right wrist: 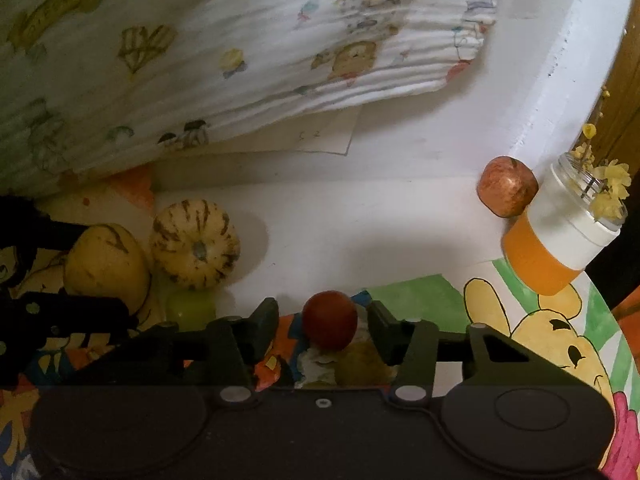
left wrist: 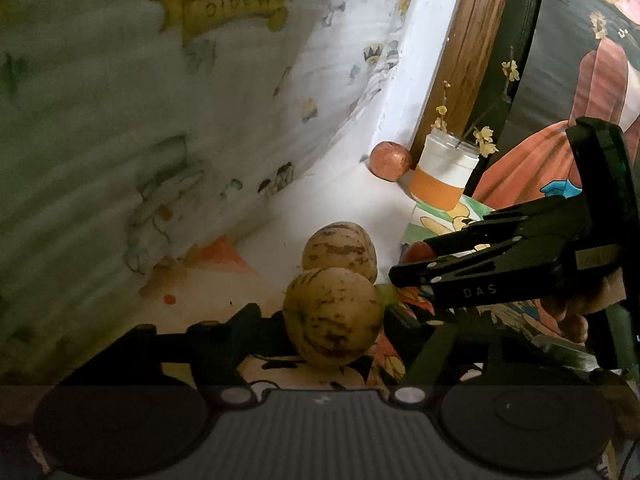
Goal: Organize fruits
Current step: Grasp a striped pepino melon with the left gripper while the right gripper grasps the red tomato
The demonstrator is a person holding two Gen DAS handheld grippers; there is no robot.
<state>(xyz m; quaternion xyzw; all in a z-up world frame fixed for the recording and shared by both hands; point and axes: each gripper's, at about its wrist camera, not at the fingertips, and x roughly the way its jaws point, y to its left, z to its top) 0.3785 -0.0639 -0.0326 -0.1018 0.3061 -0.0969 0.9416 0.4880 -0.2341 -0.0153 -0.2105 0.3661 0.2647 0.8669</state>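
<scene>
- Fruits sit bunched low in both views: a small red fruit (right wrist: pixel 329 324) lies between the fingers of the right tongs (right wrist: pixel 323 322), low centre of the right wrist view, and the jaws stand wide with a gap on each side, holding nothing.
- The left tongs (left wrist: pixel 320 332) frame the nearer striped melon (left wrist: pixel 333 317) at lower centre of the left wrist view; the left finger (left wrist: pixel 244 320) stands clear of it, the right one is hidden behind the fruit, so whether they grip it I cannot tell.
- To do this step well, the right tongs should probably close slowly and squarely across the red fruit's widest part, since it is round and could roll off the crumpled scrap under it.
- A green fruit (right wrist: pixel 191 309) peeks out just behind, mostly covered by the melons.
- The second striped melon (right wrist: pixel 195 243) touches the first, at mid-left.
- Farther off, upper right, an apple (right wrist: pixel 507 191) leans against a jar (right wrist: pixel 560 232) with yellow flowers on the white bench (right wrist: pixel 360 220).
- No bowl or tray for the fruit is visible; the patterned cloth (right wrist: pixel 240 48) cuts off the back.
</scene>
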